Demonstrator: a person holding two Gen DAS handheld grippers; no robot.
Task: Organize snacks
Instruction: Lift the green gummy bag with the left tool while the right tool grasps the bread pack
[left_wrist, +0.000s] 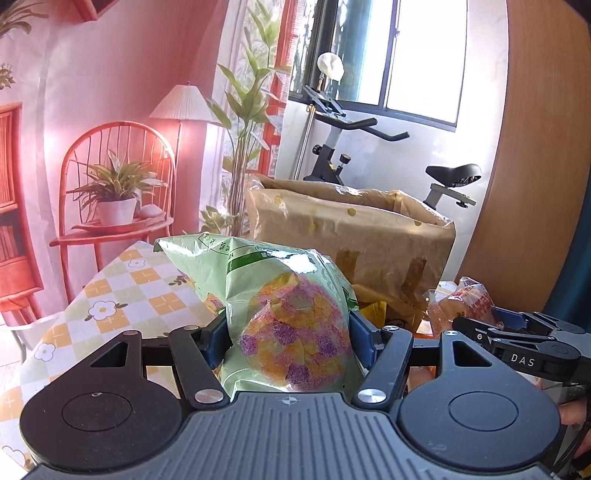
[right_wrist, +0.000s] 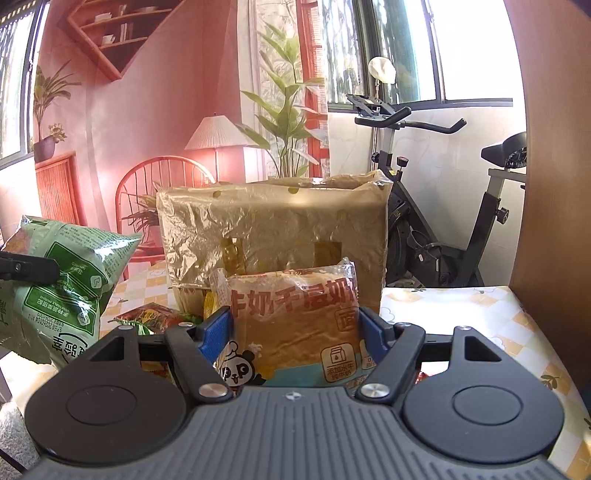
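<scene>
My left gripper (left_wrist: 288, 332) is shut on a green bag of orange and purple gummy candies (left_wrist: 280, 306), held above the table; the bag also shows in the right wrist view (right_wrist: 62, 280). My right gripper (right_wrist: 295, 332) is shut on a tan bread packet with red Chinese letters and a panda (right_wrist: 295, 325); it also shows in the left wrist view (left_wrist: 461, 306). A plastic-wrapped brown cardboard box (right_wrist: 273, 229) stands open-topped on the table just behind both packets, also in the left wrist view (left_wrist: 351, 236).
The table carries a checked floral cloth (left_wrist: 122, 295). Other snack packets (right_wrist: 155, 317) lie at the foot of the box. An exercise bike (right_wrist: 436, 221) stands behind the table. A wooden panel (right_wrist: 550, 184) rises at the right.
</scene>
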